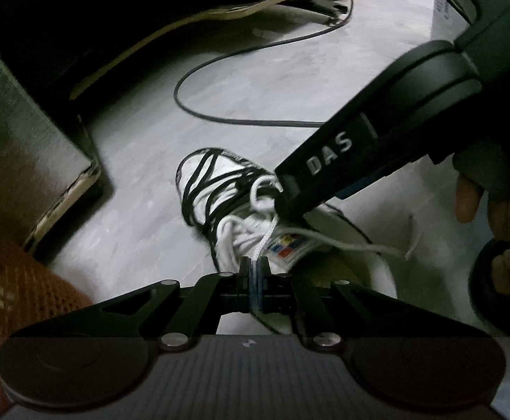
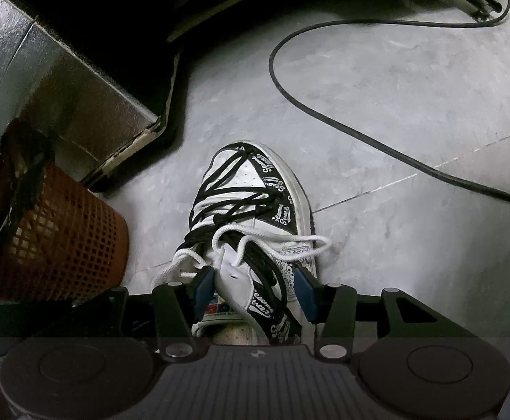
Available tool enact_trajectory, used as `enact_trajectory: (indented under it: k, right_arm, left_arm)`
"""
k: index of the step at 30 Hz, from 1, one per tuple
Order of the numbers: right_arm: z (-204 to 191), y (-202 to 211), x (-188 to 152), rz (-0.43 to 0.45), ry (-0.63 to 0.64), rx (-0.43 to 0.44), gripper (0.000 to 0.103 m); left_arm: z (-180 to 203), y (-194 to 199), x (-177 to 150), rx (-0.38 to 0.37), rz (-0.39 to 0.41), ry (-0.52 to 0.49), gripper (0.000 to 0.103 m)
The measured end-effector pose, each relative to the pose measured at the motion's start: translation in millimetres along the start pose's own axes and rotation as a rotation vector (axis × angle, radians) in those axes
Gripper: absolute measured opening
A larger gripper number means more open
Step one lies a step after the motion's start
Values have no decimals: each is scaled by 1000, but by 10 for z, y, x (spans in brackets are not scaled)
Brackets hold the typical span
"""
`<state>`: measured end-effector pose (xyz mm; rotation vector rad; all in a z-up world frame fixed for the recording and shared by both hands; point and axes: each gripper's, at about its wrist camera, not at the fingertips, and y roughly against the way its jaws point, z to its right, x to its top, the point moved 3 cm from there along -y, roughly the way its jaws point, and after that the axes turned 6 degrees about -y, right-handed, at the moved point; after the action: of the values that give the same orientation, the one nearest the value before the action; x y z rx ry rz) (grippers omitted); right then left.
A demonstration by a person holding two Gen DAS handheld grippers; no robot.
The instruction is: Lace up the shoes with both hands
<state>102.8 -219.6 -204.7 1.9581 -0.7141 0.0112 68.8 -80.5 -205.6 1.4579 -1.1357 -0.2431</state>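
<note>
Left tool (image 1: 254, 266) clamped on white lace (image 1: 267, 238); right tool (image 2: 255, 281) spread apart astride shoe (image 2: 255, 210), tongue between, toe toward twelve o'clock.

A grey, mottled floor (image 2: 377, 112) is seen under dim light. A black cable (image 2: 342, 119) is looped across it toward two o'clock. An orange mesh basket (image 2: 69, 241) is set at nine o'clock, a silvery box (image 2: 66, 94) behind it at ten o'clock. Dark furniture (image 1: 80, 35) is seen at twelve o'clock.
</note>
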Motion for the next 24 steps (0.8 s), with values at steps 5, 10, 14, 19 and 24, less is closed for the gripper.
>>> enact_trajectory:
  k: [5,10,14,19,24]
  right_arm:
    - [-8,17,-8,15,4,-9,53]
    - [-13,13,-21,19,6,-11,53]
    - [12,18,-26,22,-15,-4,53]
    - [4,30,-20,29,-5,-11,53]
    - [12,25,-23,26,-17,-9,53]
  left_arm:
    - [32,78,-89,39,-13,-23,3]
    - [-146,132,-259,62,-34,63,3]
    - [-225,170,-335,83,-44,96,3]
    - [-278,126,-440,157,-116,104,3]
    - [-501,22,-679,193,-236,218,3]
